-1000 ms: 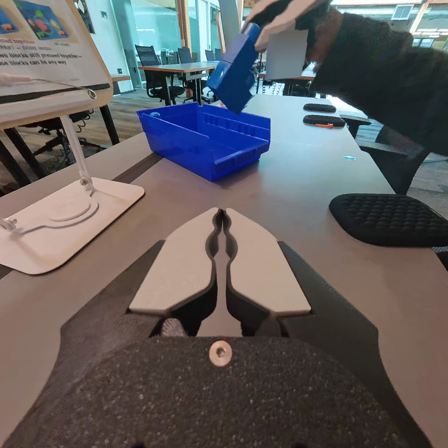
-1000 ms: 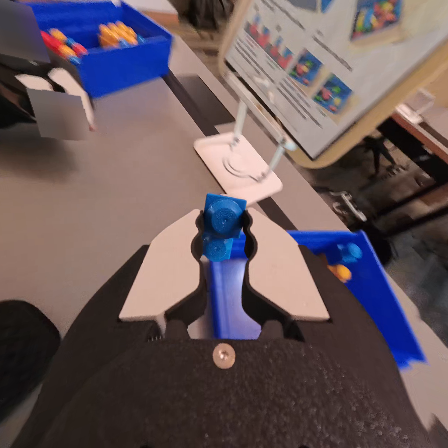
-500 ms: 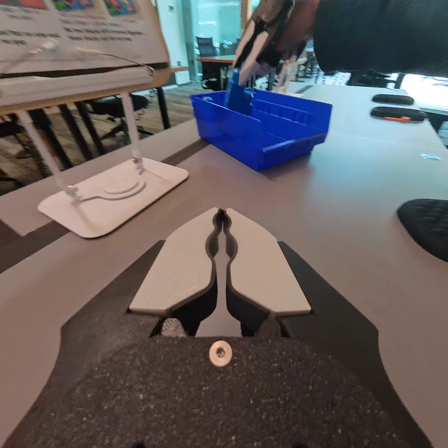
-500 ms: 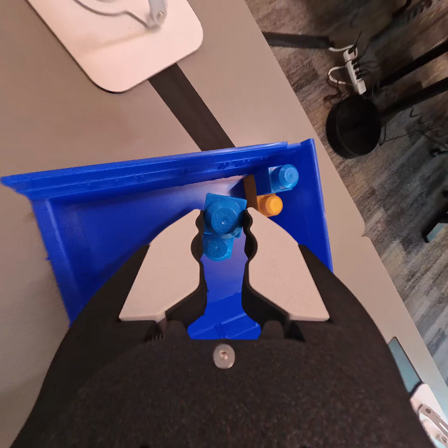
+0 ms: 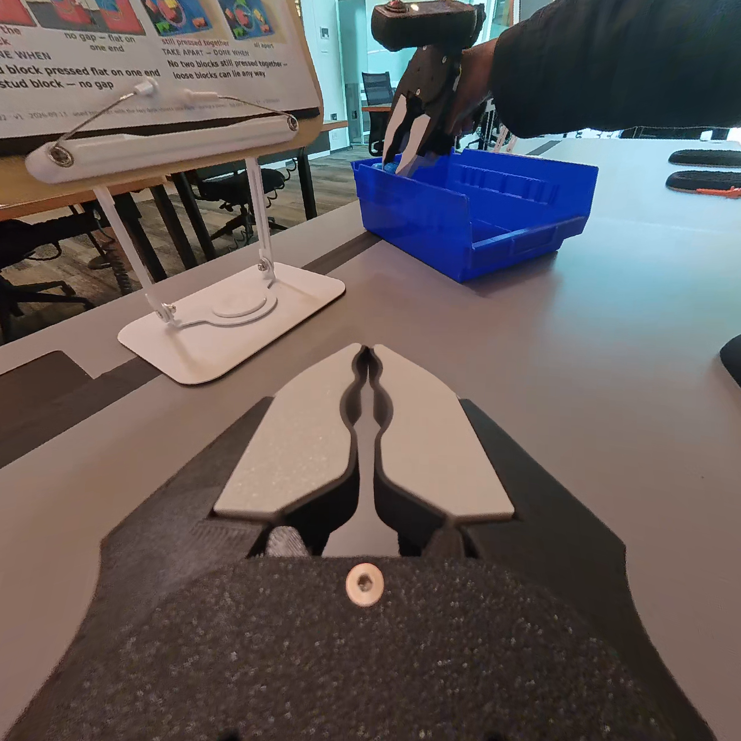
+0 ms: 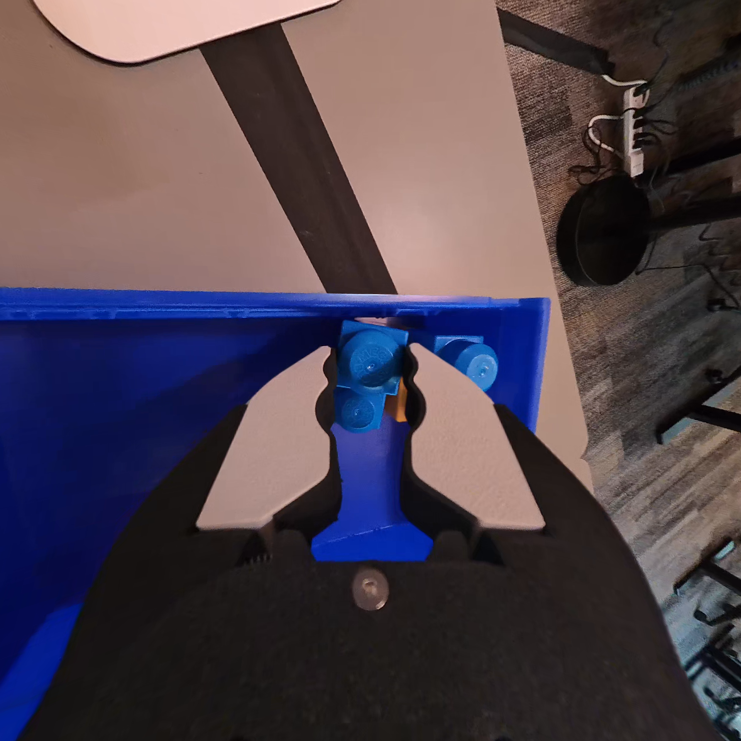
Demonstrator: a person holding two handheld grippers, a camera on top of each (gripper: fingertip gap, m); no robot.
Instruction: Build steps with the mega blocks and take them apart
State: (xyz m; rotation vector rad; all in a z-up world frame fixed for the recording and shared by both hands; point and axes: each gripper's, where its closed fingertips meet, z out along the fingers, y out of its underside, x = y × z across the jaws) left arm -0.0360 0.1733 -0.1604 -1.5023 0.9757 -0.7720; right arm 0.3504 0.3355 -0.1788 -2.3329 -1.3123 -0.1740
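My right gripper [image 6: 369, 353] is shut on a blue two-stud mega block [image 6: 367, 381] and holds it low inside a blue bin [image 6: 160, 308], near its far right corner. Another blue block [image 6: 467, 365] lies in that corner, and a sliver of an orange block [image 6: 399, 405] shows behind the held one. In the left wrist view the right gripper [image 5: 405, 160] dips into the bin [image 5: 421, 212] at the back. My left gripper [image 5: 367, 355] is shut and empty, low over the grey table [image 5: 521, 361].
A white stand [image 5: 236, 316] holding an instruction board [image 5: 152, 60] sits left of the bin. A dark strip [image 6: 296, 160] runs across the table. Black pads [image 5: 705, 176] lie at the far right. The table edge and floor with a power strip [image 6: 633, 128] lie beyond the bin.
My right gripper has swung over the bin and lowered the blue block down into its far corner. My left gripper has stayed shut while its view shifted left toward the stand.
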